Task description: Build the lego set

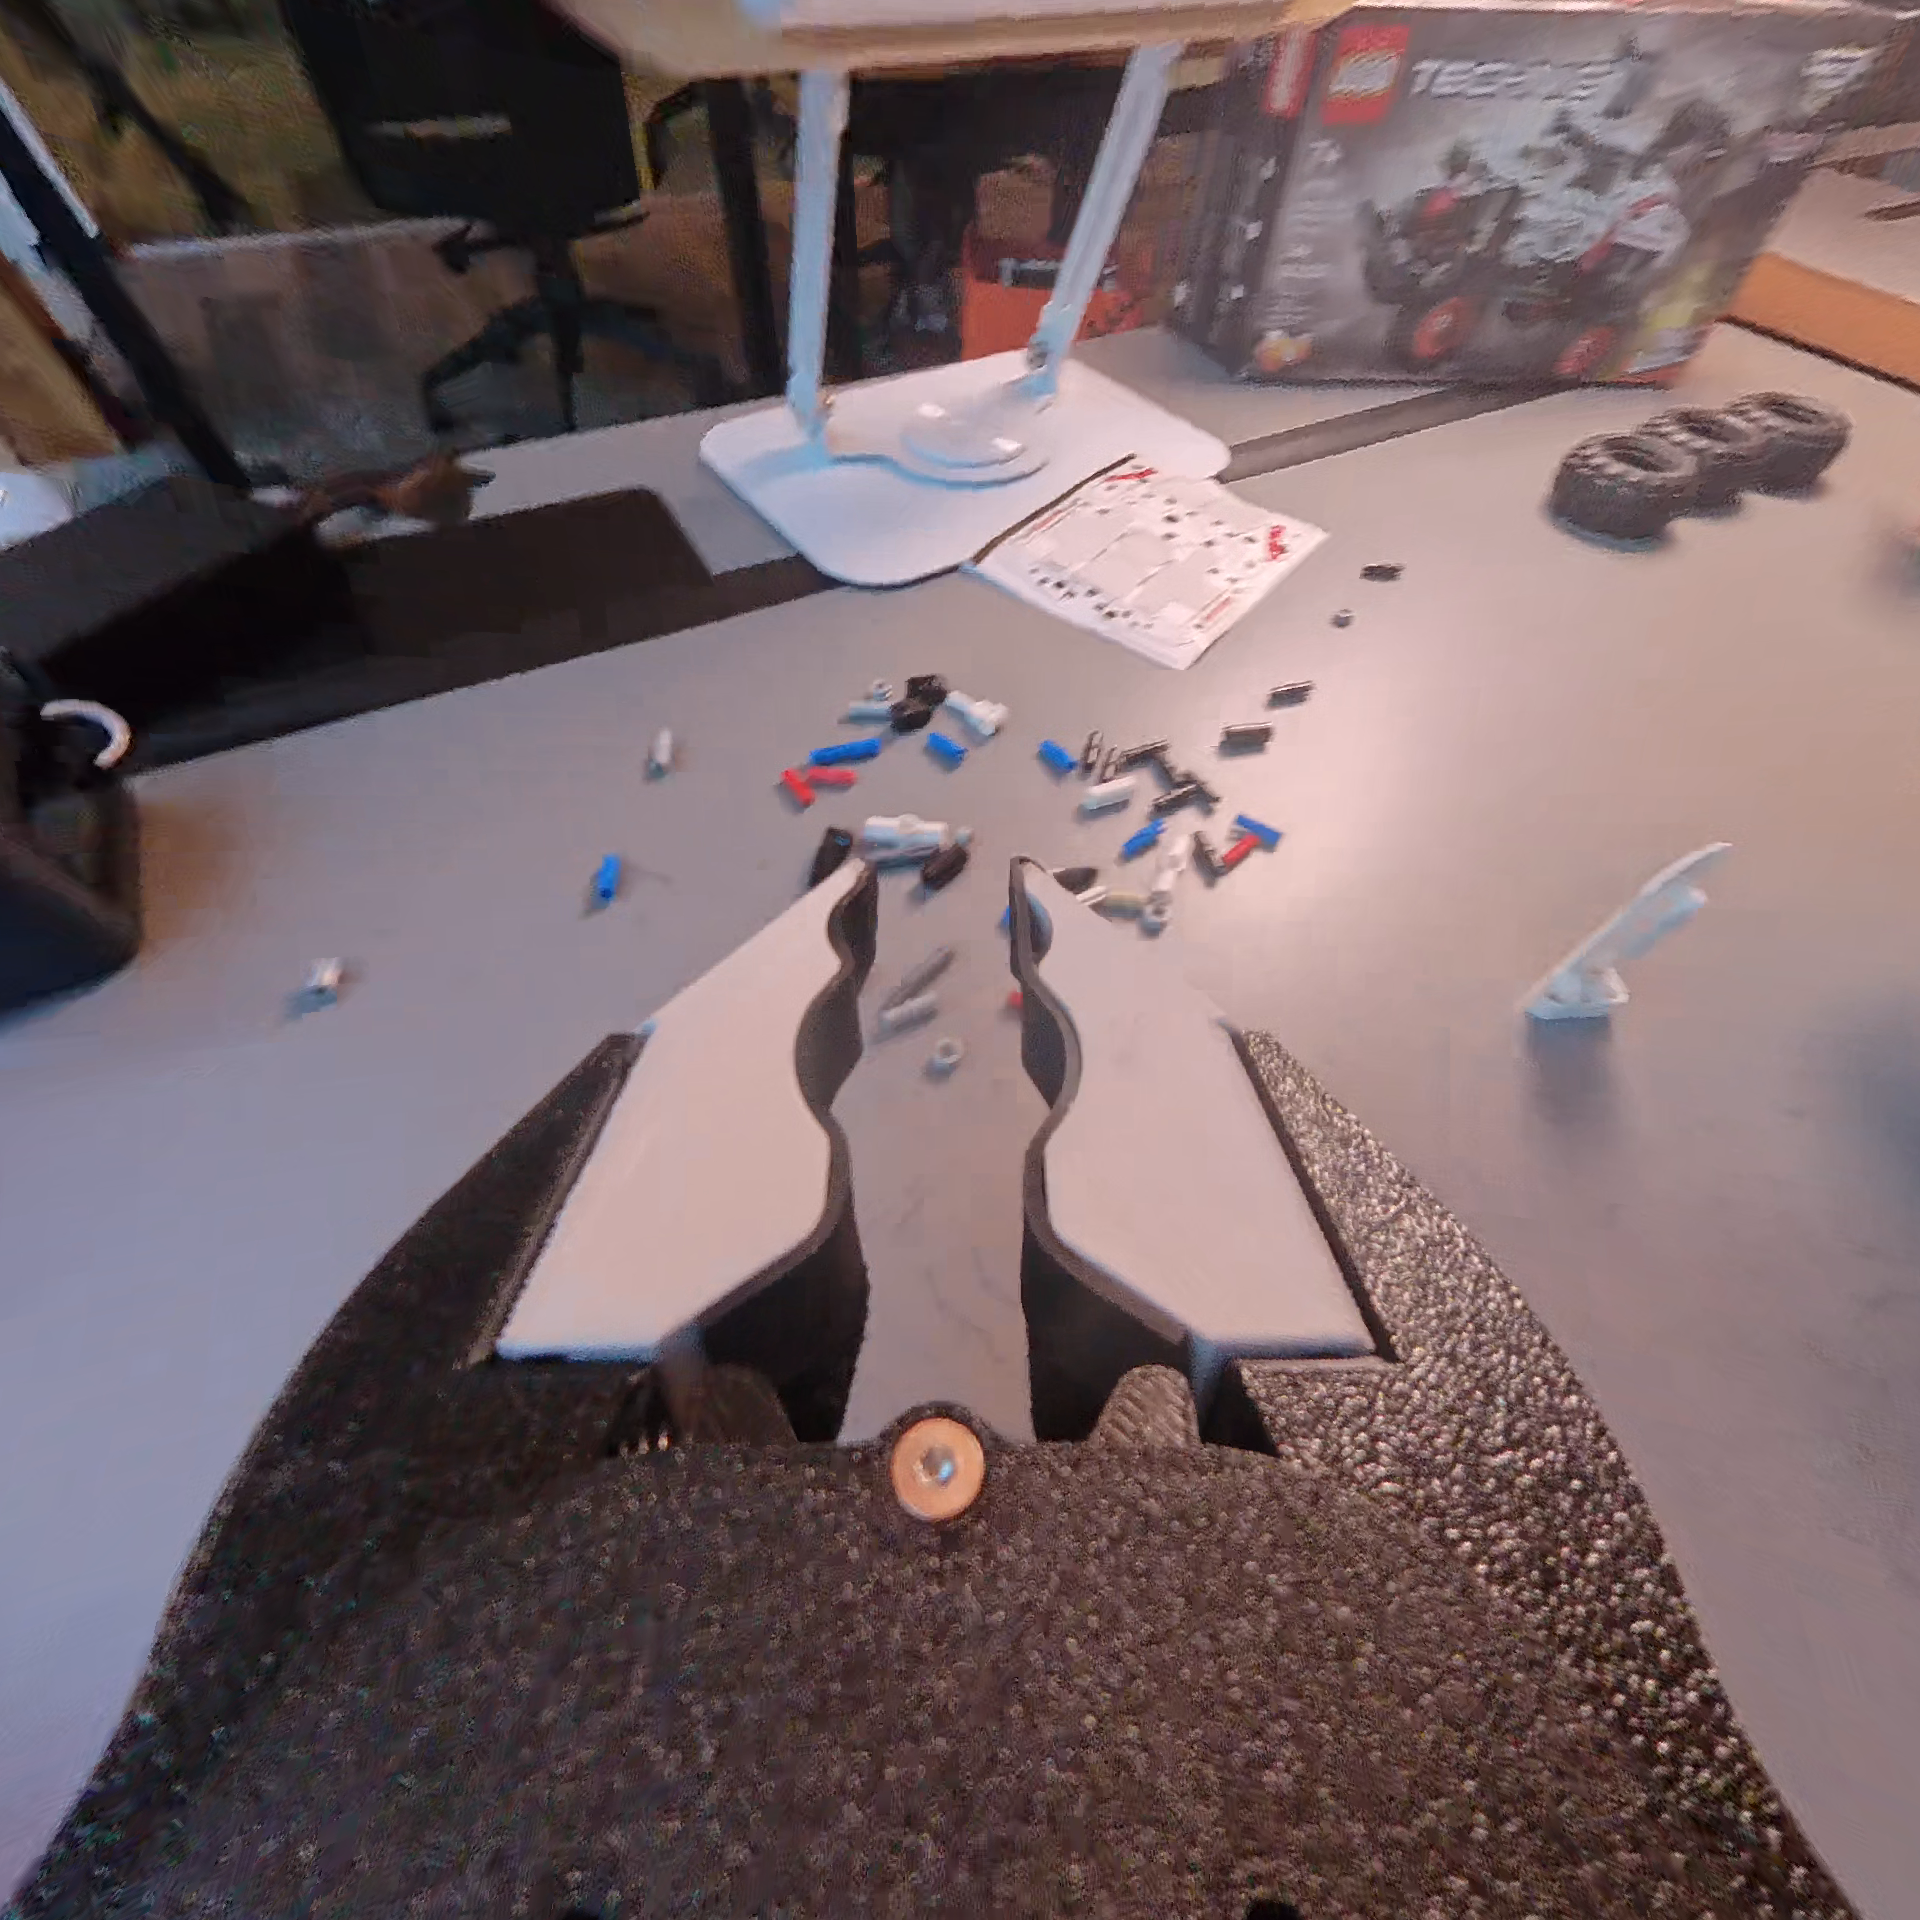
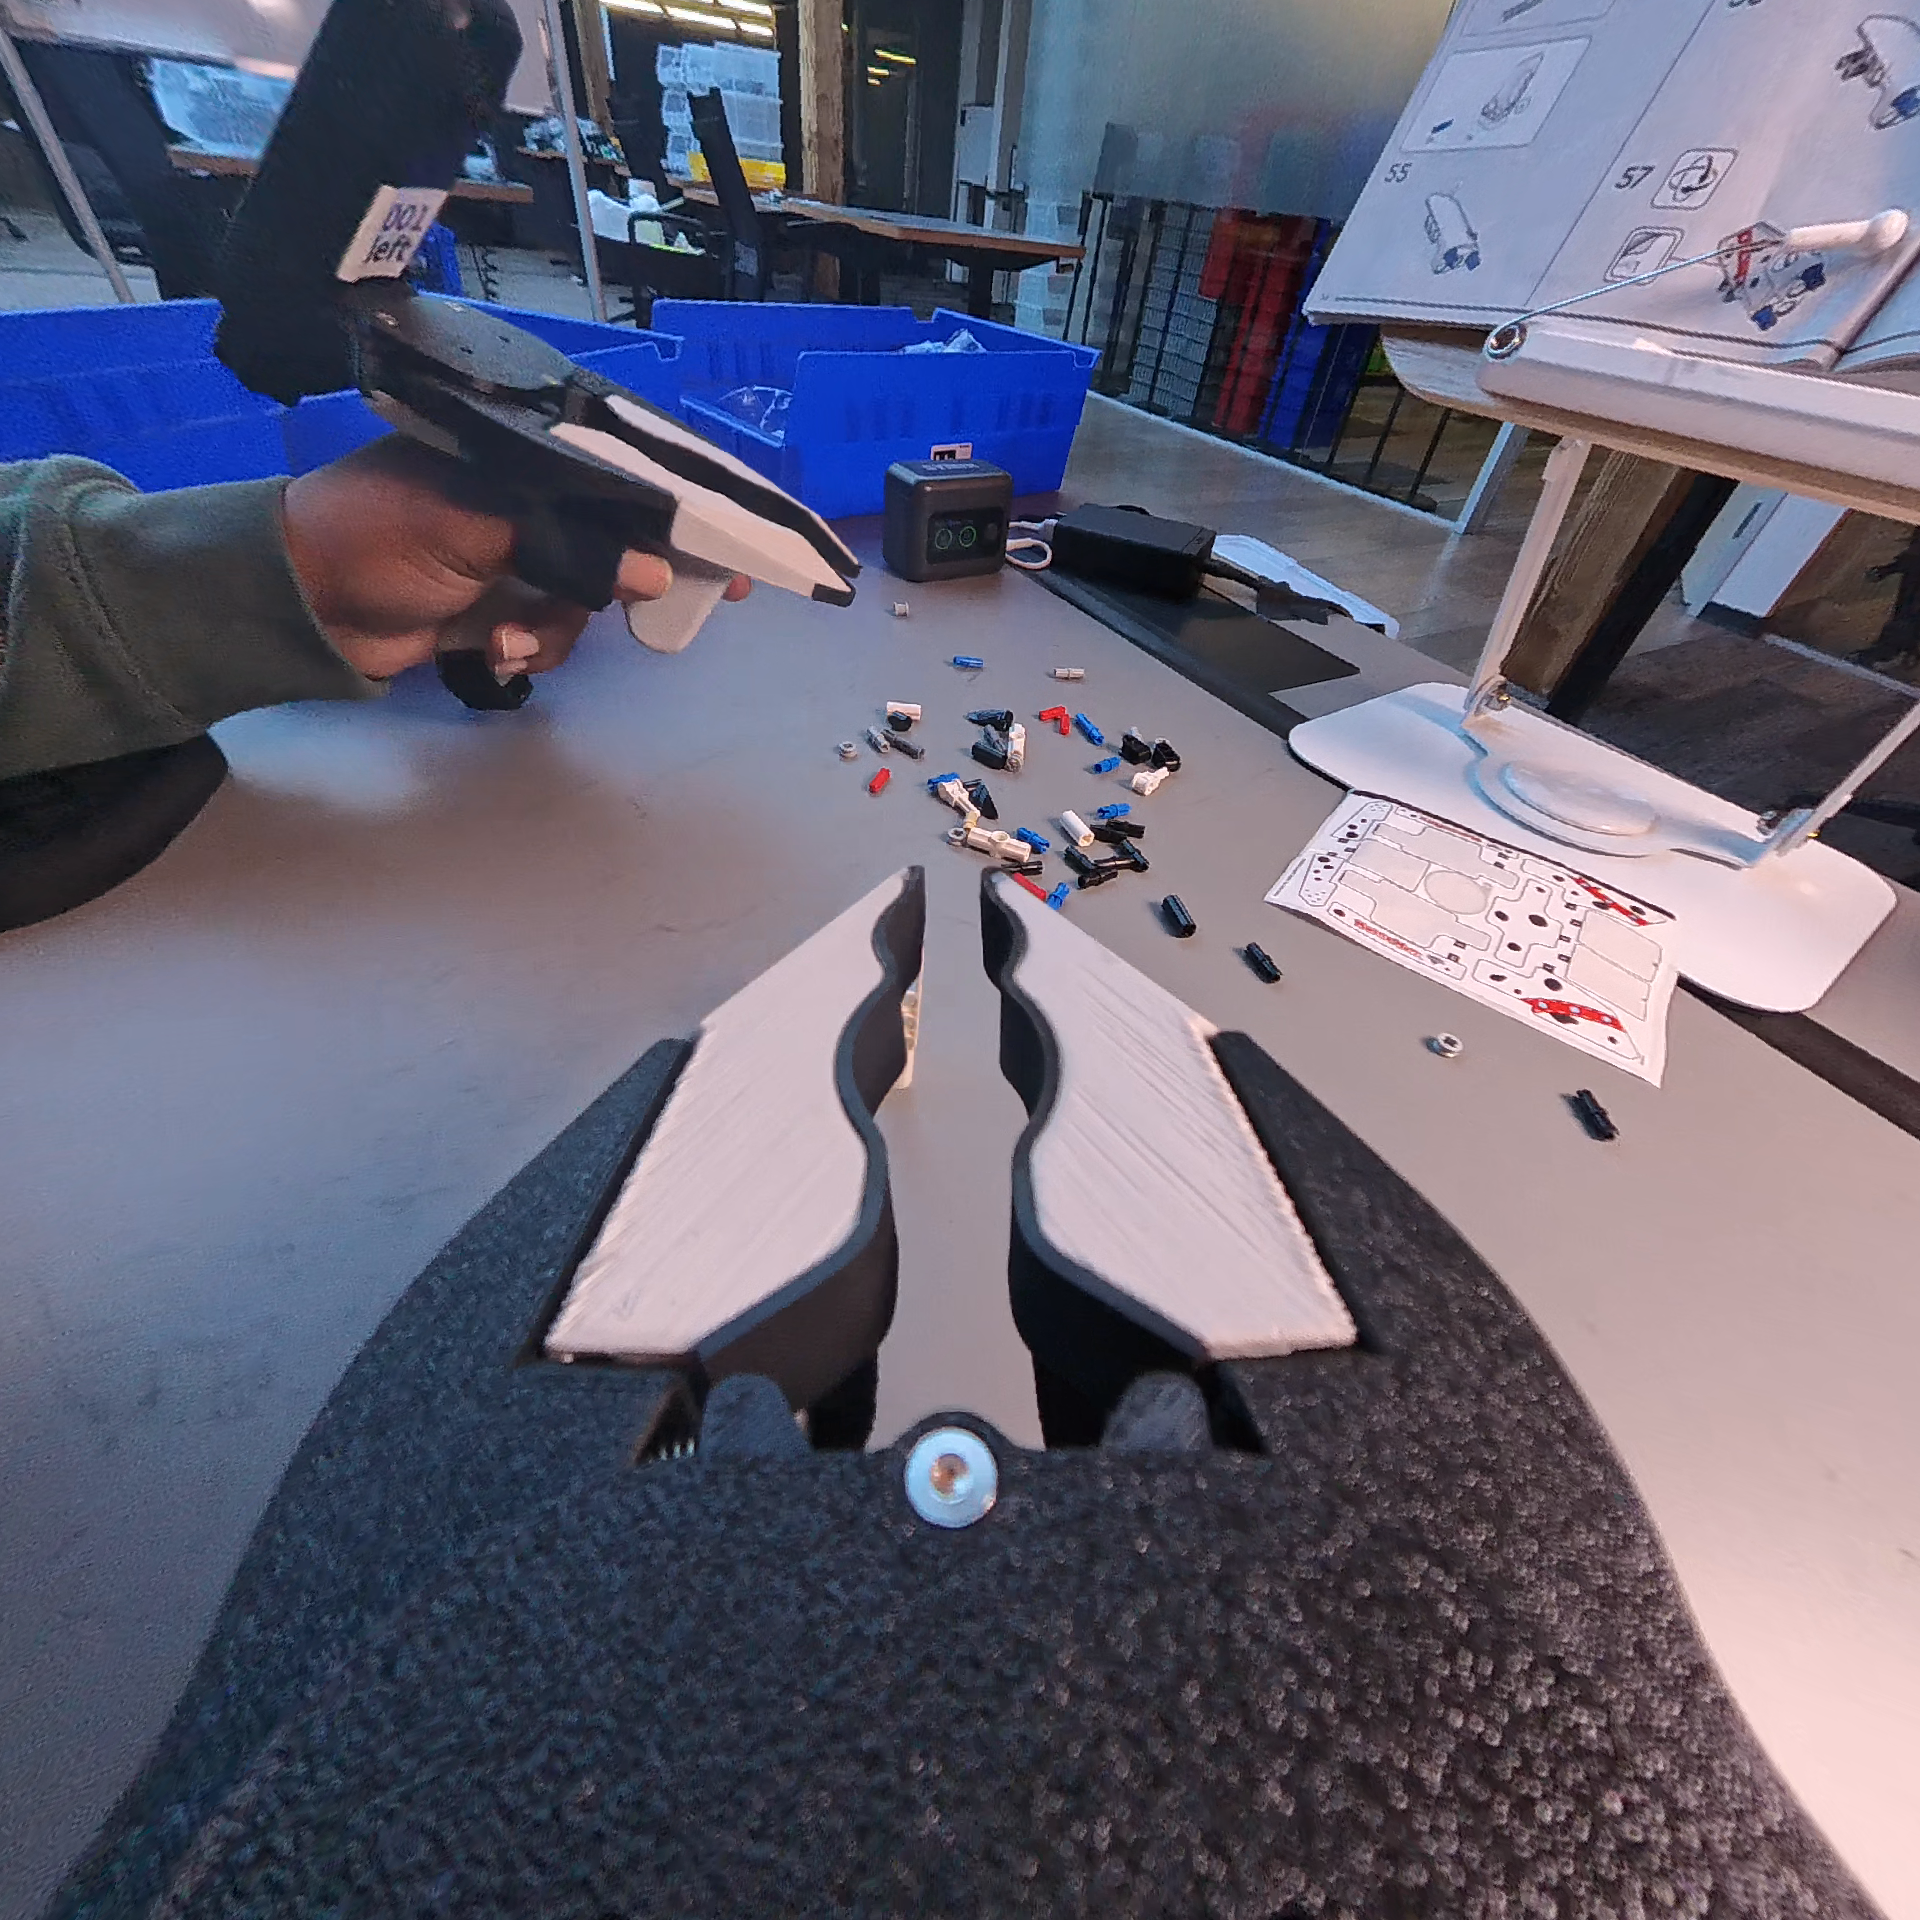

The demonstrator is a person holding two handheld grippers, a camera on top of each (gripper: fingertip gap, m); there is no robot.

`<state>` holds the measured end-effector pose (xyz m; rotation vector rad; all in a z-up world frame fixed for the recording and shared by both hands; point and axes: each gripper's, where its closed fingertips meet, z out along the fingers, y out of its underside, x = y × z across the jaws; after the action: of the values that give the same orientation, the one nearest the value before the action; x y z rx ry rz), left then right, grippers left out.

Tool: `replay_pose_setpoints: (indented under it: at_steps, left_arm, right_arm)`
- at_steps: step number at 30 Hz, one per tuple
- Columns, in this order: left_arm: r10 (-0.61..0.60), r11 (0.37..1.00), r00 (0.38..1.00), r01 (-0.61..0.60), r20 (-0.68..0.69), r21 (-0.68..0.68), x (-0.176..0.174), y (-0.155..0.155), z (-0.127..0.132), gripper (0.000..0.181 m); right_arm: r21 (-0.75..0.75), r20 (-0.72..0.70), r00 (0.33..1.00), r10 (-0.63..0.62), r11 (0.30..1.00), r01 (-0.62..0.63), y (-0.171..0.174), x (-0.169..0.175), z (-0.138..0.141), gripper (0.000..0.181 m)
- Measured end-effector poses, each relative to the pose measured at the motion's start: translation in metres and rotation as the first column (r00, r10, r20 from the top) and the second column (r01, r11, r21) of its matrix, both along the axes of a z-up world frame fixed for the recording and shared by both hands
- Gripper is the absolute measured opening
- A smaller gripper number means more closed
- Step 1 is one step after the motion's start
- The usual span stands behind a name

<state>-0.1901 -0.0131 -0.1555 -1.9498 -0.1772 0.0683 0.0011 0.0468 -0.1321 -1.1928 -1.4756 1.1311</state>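
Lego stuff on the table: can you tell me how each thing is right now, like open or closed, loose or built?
left gripper: open, empty
right gripper: open, empty
small lego pieces: loose, scattered, not joined
tires: loose, in a row
sticker sheet: lying flat
instruction booklet: open on stand
lego box: upright; open or shut, cannot tell

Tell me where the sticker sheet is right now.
The sticker sheet lies flat on the grey table, right of the scattered small pieces in the right wrist view, its far edge tucked against the white stand base.
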Motion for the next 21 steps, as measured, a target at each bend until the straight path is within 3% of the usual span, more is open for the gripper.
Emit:
replay_pose_setpoints:
  at_steps: [5,9,17,21]
  left_arm:
    - [0.159,0.978,0.986,-0.151,0.05,-0.145,-0.049,-0.011,-0.035,0.026]
    - [0.219,0.955,0.976,-0.213,0.006,-0.207,-0.081,0.007,-0.044,0.029]
    - [0.181,0.919,0.983,-0.163,0.016,-0.358,-0.102,0.034,-0.069,0.022]
    - [0.147,0.919,0.989,-0.131,0.017,-0.371,-0.101,0.037,-0.071,0.004]
  right_arm:
    - [0.002,-0.01,1.0,-0.005,1.0,0.005,-0.001,0.001,0.004,0.009]
    - [-0.005,0.004,1.0,-0.007,1.0,0.007,-0.001,0.0,0.0,0.008]
    - [0.013,0.013,1.0,-0.014,1.0,0.014,0.002,0.001,0.0,0.007]
    - [0.001,0.028,1.0,-0.006,1.0,0.006,0.001,-0.001,-0.003,0.007]
